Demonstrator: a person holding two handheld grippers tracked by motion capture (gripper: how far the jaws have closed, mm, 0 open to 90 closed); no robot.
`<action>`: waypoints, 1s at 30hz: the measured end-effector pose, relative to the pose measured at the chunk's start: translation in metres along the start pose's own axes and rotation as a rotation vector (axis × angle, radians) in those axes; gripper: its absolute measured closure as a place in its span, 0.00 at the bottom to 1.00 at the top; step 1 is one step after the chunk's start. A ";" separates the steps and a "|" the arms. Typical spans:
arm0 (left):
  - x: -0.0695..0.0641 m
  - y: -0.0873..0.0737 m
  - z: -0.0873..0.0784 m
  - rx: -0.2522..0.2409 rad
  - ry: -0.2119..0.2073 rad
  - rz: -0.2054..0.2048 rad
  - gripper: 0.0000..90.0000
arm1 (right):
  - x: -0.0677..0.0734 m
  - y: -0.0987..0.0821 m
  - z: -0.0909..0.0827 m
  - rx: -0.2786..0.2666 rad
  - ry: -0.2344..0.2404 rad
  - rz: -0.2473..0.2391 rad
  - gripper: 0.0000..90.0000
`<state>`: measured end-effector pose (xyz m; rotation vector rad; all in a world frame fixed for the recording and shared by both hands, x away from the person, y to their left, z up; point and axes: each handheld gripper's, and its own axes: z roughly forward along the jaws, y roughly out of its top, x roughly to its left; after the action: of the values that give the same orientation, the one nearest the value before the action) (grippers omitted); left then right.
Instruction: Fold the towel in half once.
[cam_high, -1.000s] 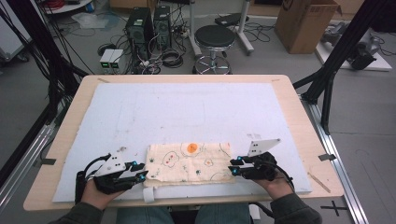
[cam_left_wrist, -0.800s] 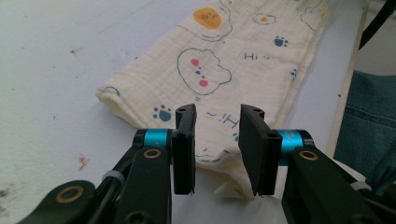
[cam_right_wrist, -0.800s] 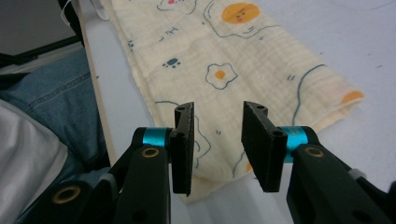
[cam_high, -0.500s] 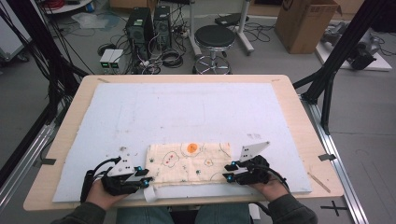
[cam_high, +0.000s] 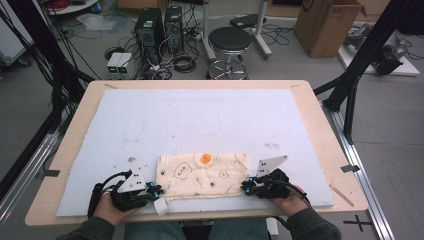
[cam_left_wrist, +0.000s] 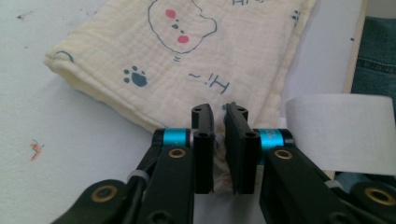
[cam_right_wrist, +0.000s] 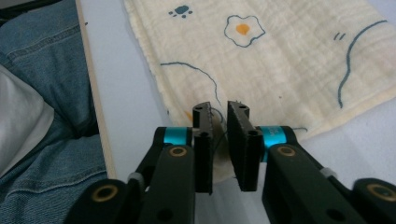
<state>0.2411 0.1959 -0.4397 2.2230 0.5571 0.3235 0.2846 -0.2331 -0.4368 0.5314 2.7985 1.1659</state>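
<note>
A cream folded cloth (cam_high: 202, 175) printed with cartoon animals and a fried egg lies at the near edge of the white mat. My left gripper (cam_high: 156, 191) sits at its near left corner. In the left gripper view the jaws (cam_left_wrist: 218, 112) have just been closing and now pinch the cloth's (cam_left_wrist: 187, 56) edge between the pads. My right gripper (cam_high: 245, 187) sits at the near right corner. Its jaws (cam_right_wrist: 219, 109) have also just been closing and press on the cloth's (cam_right_wrist: 280, 60) corner.
A white tag (cam_left_wrist: 341, 133) hangs off the cloth beside the left gripper. The white mat (cam_high: 200, 120) covers a wooden table (cam_high: 327, 125). Beyond the table stand a stool (cam_high: 230, 40), computer towers (cam_high: 160, 27) and a cardboard box (cam_high: 327, 25). The person's jeans (cam_right_wrist: 42, 56) lie just past the table's near edge.
Both grippers' jaws have closed onto the cloth's near corners. The hands have hardly shifted, and the right gripper's grey plate has tilted.
</note>
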 end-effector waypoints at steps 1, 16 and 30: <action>-0.001 0.000 0.000 -0.007 0.003 -0.004 0.94 | 0.001 0.001 -0.001 0.005 -0.003 0.000 0.92; -0.004 0.001 -0.012 -0.064 0.005 -0.008 0.95 | 0.006 0.000 -0.013 -0.072 0.019 0.017 0.93; 0.000 0.000 -0.020 -0.086 -0.044 -0.061 0.71 | 0.008 -0.004 -0.013 -0.056 0.047 0.039 0.74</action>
<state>0.2328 0.2088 -0.4264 2.1206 0.5753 0.2622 0.2733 -0.2418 -0.4303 0.5634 2.7970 1.2774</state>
